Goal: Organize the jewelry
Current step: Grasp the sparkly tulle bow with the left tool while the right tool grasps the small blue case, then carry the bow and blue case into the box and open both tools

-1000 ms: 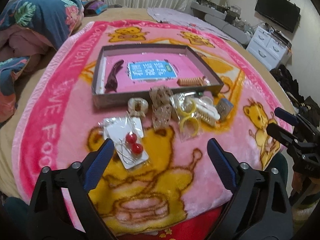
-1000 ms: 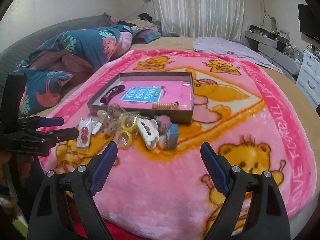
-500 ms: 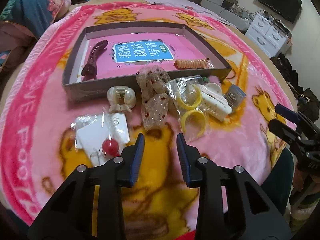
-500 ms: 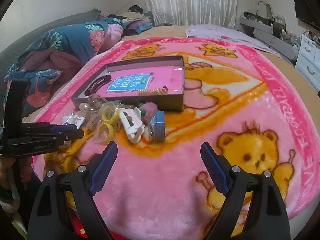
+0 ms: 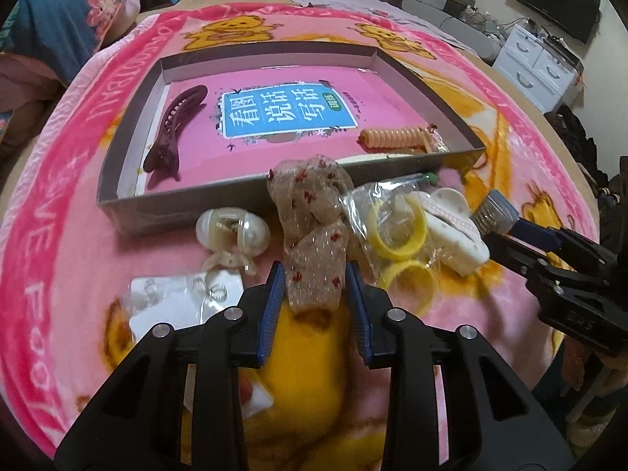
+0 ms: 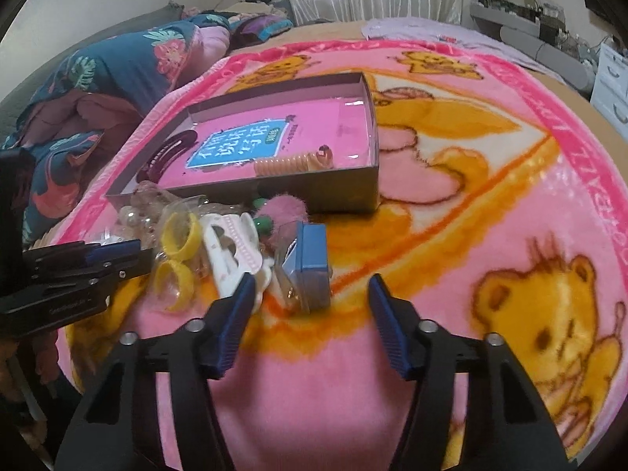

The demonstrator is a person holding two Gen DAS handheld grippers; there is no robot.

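Observation:
A sheer spotted ribbon bow (image 5: 314, 243) lies in front of the grey tray (image 5: 176, 206). Its lower end fills the gap of my left gripper (image 5: 314, 298), whose narrowed jaws flank it without squeezing. A small blue-lidded box (image 6: 312, 263) stands on its side just ahead of my right gripper (image 6: 312, 314). That gripper's jaws are closing, with the box just beyond their tips and untouched. In the tray lie a maroon hair claw (image 5: 172, 137) and an orange spiral hair tie (image 5: 392, 137). From the left wrist, the right gripper (image 5: 500, 231) shows beside the box (image 5: 490, 216).
Near the bow lie a pearl clip (image 5: 231, 231), bagged yellow rings (image 5: 400, 231), a white hair claw (image 5: 451, 227) and an earring card (image 5: 176, 302). All rest on a pink bear blanket (image 6: 510, 196). A folded quilt (image 6: 98, 90) lies at the left, white drawers (image 5: 537, 66) at the right.
The left gripper's jaws narrowed, then it came forward and down until the bow's end sat between them. The right gripper dropped toward the blue box and its jaws drew closer together.

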